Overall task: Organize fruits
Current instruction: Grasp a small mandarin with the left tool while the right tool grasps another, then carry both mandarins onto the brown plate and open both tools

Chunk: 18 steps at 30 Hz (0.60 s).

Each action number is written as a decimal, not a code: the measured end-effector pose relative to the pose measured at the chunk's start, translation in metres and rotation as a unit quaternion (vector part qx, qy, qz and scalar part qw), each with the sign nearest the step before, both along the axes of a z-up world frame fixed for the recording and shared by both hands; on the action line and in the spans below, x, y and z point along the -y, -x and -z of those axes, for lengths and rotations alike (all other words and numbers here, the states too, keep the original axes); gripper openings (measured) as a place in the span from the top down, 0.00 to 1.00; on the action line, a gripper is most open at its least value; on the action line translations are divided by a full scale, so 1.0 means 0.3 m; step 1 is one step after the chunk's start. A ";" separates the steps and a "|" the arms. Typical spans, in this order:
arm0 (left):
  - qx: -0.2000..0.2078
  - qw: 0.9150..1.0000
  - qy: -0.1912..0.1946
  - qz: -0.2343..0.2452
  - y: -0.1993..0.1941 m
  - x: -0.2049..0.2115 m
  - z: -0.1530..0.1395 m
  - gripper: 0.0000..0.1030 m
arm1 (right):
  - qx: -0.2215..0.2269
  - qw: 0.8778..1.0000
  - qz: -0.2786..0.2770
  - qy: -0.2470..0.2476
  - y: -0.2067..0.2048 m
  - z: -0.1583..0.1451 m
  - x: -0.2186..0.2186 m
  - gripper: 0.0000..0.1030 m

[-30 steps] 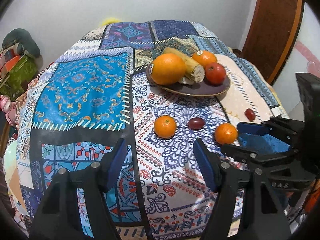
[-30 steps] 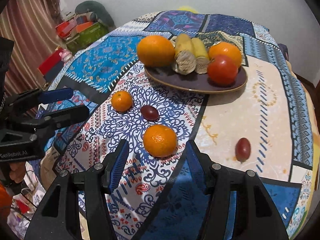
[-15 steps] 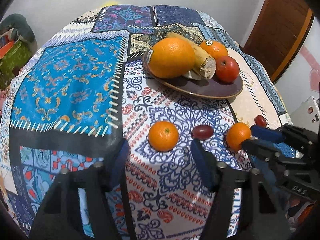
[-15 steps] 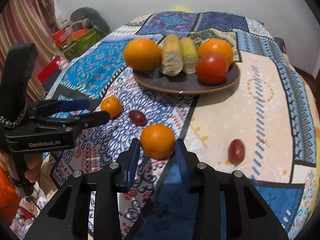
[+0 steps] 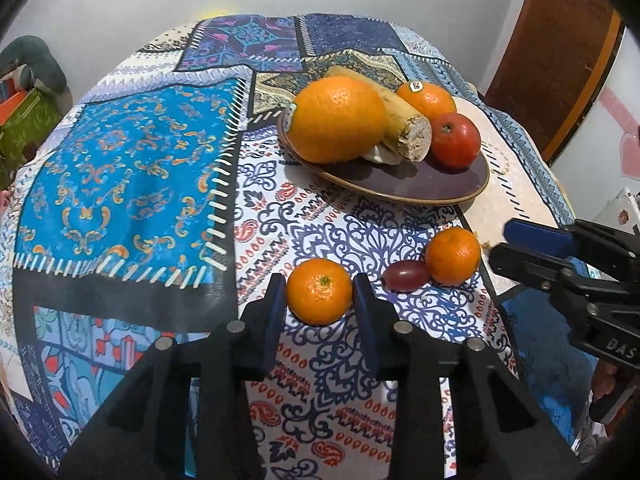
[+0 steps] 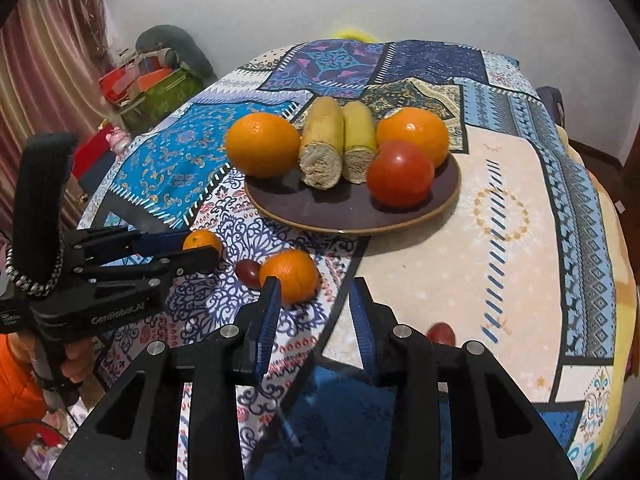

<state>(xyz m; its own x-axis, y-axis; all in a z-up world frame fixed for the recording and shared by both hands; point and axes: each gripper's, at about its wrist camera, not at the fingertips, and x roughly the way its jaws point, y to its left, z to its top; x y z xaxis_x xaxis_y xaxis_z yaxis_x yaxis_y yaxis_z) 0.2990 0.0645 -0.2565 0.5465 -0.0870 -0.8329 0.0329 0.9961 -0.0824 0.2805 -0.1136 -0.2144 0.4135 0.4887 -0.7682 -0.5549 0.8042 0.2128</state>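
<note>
Right now my left gripper [image 5: 319,282] pinches a small orange [image 5: 320,291]. Its jaws have just been closing, and both blue pads touch the fruit's sides. That orange sits on the patterned tablecloth [image 6: 500,208], toward the table's near edge.

My right gripper [image 6: 315,284] points down at the cloth beside it. Its jaws have just been closing too, but they stand narrowed and apart with nothing between them. A second small orange [image 6: 290,276] lies just beyond the tip of its left finger, touching a dark red grape [image 6: 248,272]. Another grape [image 6: 440,332] shows partly behind the right finger, nearer the table's right edge.

Farther in, toward the middle of the table, I see a dark plate [image 6: 352,208] carrying a big orange [image 6: 262,144], two cut banana pieces [image 6: 324,148], a tomato [image 6: 400,172] and another orange [image 6: 414,132].
</note>
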 end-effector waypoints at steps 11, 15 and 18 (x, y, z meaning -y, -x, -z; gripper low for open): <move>0.017 1.000 -0.003 0.001 0.061 -0.010 -0.055 0.67 | -0.021 0.999 -0.026 0.012 -0.017 0.077 -0.084 0.66; 0.026 1.000 -0.005 0.003 0.060 0.003 -0.077 0.67 | -0.014 1.000 -0.023 0.008 -0.024 0.071 -0.072 0.67; 0.034 0.999 0.001 0.004 0.044 0.012 -0.095 0.67 | -0.009 1.000 -0.018 0.007 -0.026 0.056 -0.056 0.67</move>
<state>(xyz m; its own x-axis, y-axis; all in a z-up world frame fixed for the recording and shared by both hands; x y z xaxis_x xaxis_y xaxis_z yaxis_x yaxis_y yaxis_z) 0.2858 0.0609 -0.2279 0.6017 -0.0932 -0.7933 0.0467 0.9956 -0.0816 0.2882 -0.0967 -0.2312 0.3822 0.4933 -0.7814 -0.5806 0.7861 0.2122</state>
